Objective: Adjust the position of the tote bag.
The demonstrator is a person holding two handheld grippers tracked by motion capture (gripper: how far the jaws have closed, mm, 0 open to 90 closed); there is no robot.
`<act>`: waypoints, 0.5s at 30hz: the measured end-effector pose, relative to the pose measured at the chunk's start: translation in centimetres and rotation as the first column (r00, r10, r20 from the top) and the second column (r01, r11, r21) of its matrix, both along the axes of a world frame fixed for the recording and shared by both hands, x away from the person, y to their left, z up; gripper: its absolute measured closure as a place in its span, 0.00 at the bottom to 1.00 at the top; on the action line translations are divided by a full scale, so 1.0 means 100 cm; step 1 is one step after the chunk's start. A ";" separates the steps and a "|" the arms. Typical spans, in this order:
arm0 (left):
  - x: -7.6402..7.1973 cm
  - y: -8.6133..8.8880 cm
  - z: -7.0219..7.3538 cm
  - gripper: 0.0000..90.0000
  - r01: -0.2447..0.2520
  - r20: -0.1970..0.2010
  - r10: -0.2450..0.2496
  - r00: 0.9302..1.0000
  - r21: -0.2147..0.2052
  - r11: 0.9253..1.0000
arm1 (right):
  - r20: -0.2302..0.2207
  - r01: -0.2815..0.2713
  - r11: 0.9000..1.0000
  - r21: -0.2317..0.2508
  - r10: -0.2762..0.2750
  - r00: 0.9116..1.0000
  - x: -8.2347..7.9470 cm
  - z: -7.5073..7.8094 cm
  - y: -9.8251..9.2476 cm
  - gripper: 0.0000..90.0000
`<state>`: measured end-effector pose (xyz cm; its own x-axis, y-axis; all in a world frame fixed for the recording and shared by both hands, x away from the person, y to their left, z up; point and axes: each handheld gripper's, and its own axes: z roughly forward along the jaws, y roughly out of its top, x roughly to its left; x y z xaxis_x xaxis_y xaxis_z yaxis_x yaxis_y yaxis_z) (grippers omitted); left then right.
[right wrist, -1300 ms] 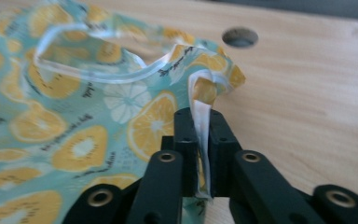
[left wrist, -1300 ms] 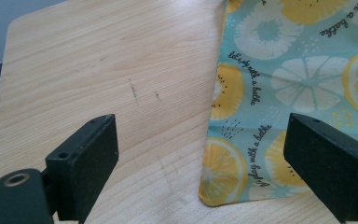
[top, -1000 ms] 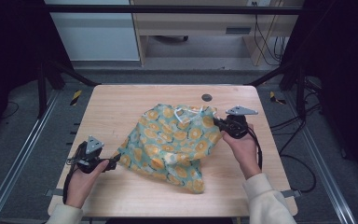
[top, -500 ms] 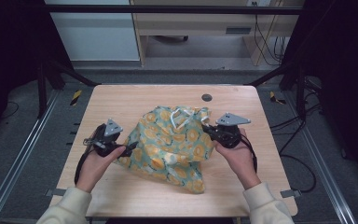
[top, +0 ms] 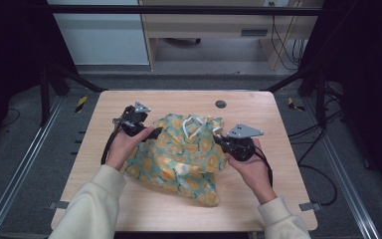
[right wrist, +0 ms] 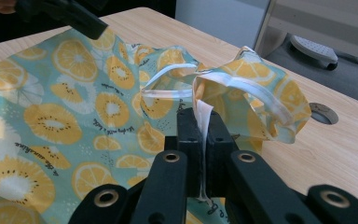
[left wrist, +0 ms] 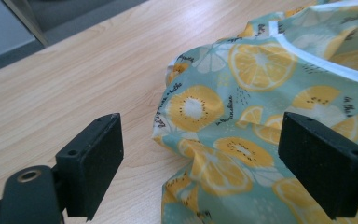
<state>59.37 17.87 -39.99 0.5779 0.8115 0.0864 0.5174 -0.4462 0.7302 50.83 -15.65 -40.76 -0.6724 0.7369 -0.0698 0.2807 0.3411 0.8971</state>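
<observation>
The teal cotton garment printed with orange and kiwi slices, white-trimmed (top: 179, 154), is being kept roughly mid-table, bunched toward the far edge, with one loose flap trailing toward the near edge. It is being handled as a two-point job: one side anchored, the other side free to be re-gripped.

The right gripper (top: 222, 143) is being held clamped on the white binding strip (right wrist: 203, 122) at the garment's right side, toward the table's right edge. In the right gripper view the strip is being pinched flat between the closed jaws, and the cloth is being lifted into a small standing fold above them. The trim is probably being chosen as the grip point because it is doubled and will not slip or stretch like the single layer.

The left gripper (top: 155, 133) is being held at the garment's left side, toward the far-left corner. In the left gripper view the jaws are standing wide apart with nothing pinched; the cloth's crumpled edge is lying between and ahead of them on the light wood tabletop (left wrist: 74, 70). Whether the pads are grazing the cloth cannot be told. Likely the next pinch is being lined up so the edge can be pulled taut against the right anchor.
</observation>
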 end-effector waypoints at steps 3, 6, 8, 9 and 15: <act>0.006 -0.004 -0.004 0.16 0.011 -0.031 -0.010 0.999 0.030 0.999 | 0.001 0.002 1.000 -0.004 -0.002 1.000 0.000 -0.001 -0.001 0.97; 0.006 -0.008 -0.010 0.17 0.027 -0.074 -0.024 0.997 0.046 0.999 | -0.004 0.008 1.000 0.000 -0.008 1.000 0.000 -0.002 -0.004 0.97; 0.004 -0.008 -0.014 0.24 0.036 -0.090 -0.031 0.995 0.055 0.998 | -0.007 0.012 1.000 0.001 -0.012 1.000 0.000 -0.002 -0.005 0.97; 0.004 -0.008 -0.014 0.24 0.040 -0.101 -0.034 0.994 0.064 0.997 | -0.008 0.013 1.000 0.001 -0.013 1.000 0.000 -0.003 -0.005 0.97; -0.002 0.000 -0.020 0.51 0.054 -0.121 -0.047 0.992 0.057 0.997 | -0.008 0.028 1.000 0.008 -0.028 1.000 0.001 -0.002 -0.010 0.98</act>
